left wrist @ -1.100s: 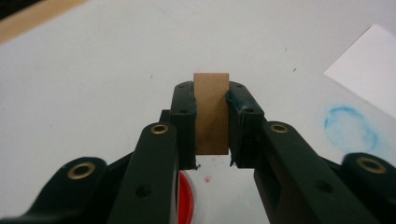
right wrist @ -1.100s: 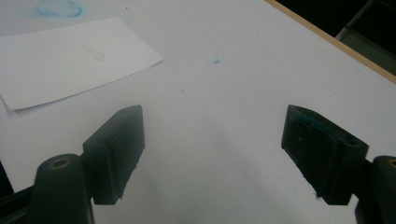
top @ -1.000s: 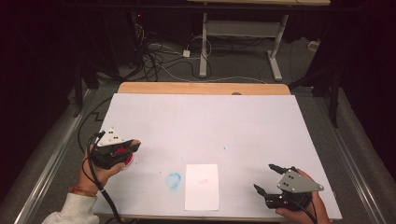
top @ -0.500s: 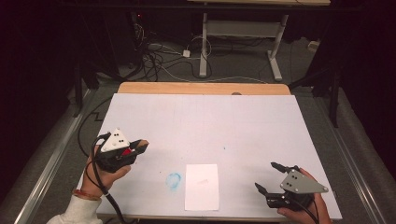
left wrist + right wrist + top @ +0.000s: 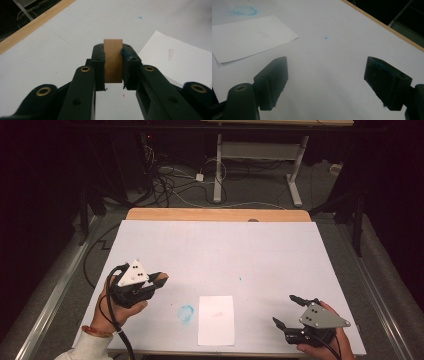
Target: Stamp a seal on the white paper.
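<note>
My left gripper [image 5: 161, 279] hovers over the left part of the white table [image 5: 225, 245] and is shut on a small brown wooden block [image 5: 113, 60], which stands upright between the jaws. A white sheet of paper [image 5: 216, 319] lies near the front edge, right of that gripper, with a faint red mark [image 5: 171, 54] on it. Beyond the sheet's right side, my right gripper [image 5: 284, 310] rests low at the front right corner. Its jaws stand wide open and nothing is between them [image 5: 324, 75].
A smeared blue ring [image 5: 186, 314] stains the table just left of the paper [image 5: 249, 37], and a tiny blue dot [image 5: 240, 279] sits farther back. A wooden strip [image 5: 215, 215] runs along the far edge. Cables and desk legs lie on the floor beyond.
My left gripper has moved right and a little forward over the table, carrying the brown block. The right gripper has barely shifted.
</note>
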Available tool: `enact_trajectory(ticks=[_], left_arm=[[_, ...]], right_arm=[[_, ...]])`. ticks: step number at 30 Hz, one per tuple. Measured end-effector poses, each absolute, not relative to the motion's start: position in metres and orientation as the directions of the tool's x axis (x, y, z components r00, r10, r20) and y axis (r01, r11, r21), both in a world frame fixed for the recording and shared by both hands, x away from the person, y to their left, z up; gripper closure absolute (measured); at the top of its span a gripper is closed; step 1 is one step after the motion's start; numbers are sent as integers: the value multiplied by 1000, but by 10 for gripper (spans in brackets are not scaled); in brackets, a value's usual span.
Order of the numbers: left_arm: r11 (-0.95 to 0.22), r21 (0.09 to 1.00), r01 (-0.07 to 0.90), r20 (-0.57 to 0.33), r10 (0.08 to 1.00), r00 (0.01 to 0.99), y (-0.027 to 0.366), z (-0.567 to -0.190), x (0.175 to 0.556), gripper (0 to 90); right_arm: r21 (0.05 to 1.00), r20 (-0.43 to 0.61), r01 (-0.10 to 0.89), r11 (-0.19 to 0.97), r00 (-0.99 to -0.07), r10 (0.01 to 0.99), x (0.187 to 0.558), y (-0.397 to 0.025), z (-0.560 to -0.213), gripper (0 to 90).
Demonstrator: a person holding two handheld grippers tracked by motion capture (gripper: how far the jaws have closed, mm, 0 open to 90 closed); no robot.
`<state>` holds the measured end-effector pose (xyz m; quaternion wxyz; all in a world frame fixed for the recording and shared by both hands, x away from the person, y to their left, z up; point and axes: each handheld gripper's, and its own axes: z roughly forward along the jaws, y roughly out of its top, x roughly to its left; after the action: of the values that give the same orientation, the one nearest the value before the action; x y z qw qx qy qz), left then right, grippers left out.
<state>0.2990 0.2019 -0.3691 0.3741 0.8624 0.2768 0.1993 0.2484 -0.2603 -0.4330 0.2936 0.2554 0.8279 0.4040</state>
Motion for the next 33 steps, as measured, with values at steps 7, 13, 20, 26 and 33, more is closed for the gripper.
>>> enact_trajectory(ticks=[7,13,20,26,33], left_arm=[[-599,745,293,148,577,803,184,-367,294,737],[-633,725,270,142,522,841,165,-371,292,737],[-700,673,238,132,430,893,136,-382,289,737],[-745,630,222,118,374,920,113,-397,289,737],[-794,571,210,91,316,945,94,-414,291,736]], right_arm=[[814,-280,186,550,-704,653,249,-258,-434,199],[812,-281,185,553,-707,649,248,-258,-434,200],[803,-283,191,565,-711,643,249,-256,-436,200],[803,-278,194,564,-714,643,248,-256,-436,200],[799,-283,192,570,-716,638,249,-256,-437,200]])
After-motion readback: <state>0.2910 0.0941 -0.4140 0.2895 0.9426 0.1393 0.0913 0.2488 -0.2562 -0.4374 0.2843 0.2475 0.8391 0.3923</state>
